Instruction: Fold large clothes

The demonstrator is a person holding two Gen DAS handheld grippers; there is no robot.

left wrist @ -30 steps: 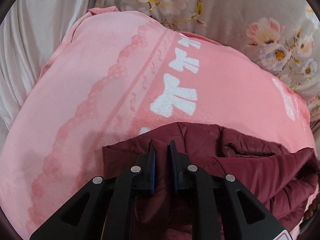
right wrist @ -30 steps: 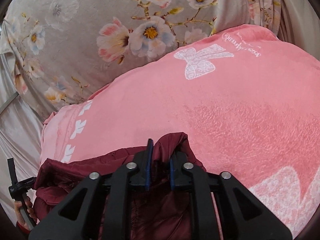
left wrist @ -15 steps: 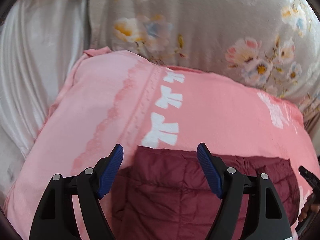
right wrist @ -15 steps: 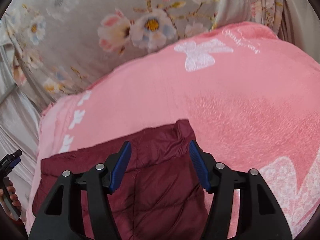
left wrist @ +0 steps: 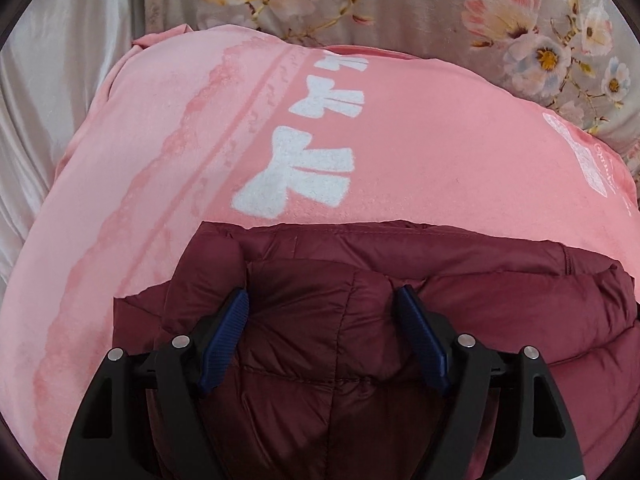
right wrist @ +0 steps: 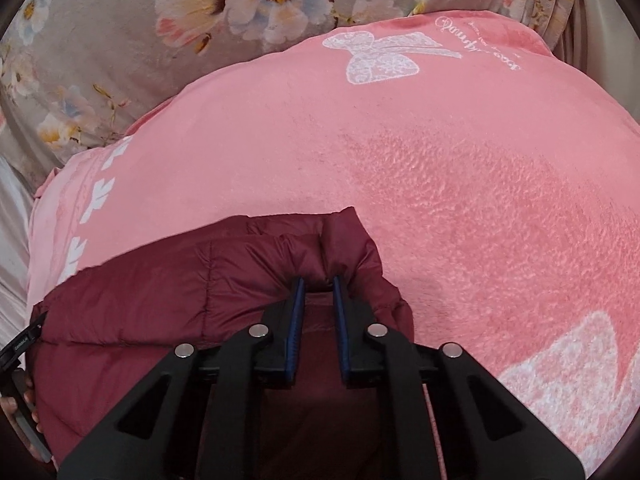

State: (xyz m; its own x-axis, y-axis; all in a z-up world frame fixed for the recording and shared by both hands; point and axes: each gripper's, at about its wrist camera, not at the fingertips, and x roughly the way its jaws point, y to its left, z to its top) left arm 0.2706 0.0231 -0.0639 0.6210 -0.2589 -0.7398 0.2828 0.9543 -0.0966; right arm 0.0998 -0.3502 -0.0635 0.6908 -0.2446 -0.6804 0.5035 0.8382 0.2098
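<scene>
- Maroon quilted fabric: a puffy jacket (left wrist: 400, 280) lies bunched on a pink blanket (left wrist: 420, 152), nearest the cameras.
- Its shell is smooth and slightly shiny, stitched into padded panels, with soft creases and rounded folds along the far edge.
- The left gripper (left wrist: 323, 298) hovers over a raised fold of the jacket with its blue pads spread wide on either side, having just opened; the padding sits between them but they do not squeeze it.
- The right gripper (right wrist: 319, 285) has just closed, its jaws pinching a ridge of the jacket (right wrist: 200, 280) near its far corner.
- White bow prints mark the blanket (right wrist: 440, 160), and a grey floral cloth (right wrist: 120, 60) lies beyond it.
</scene>
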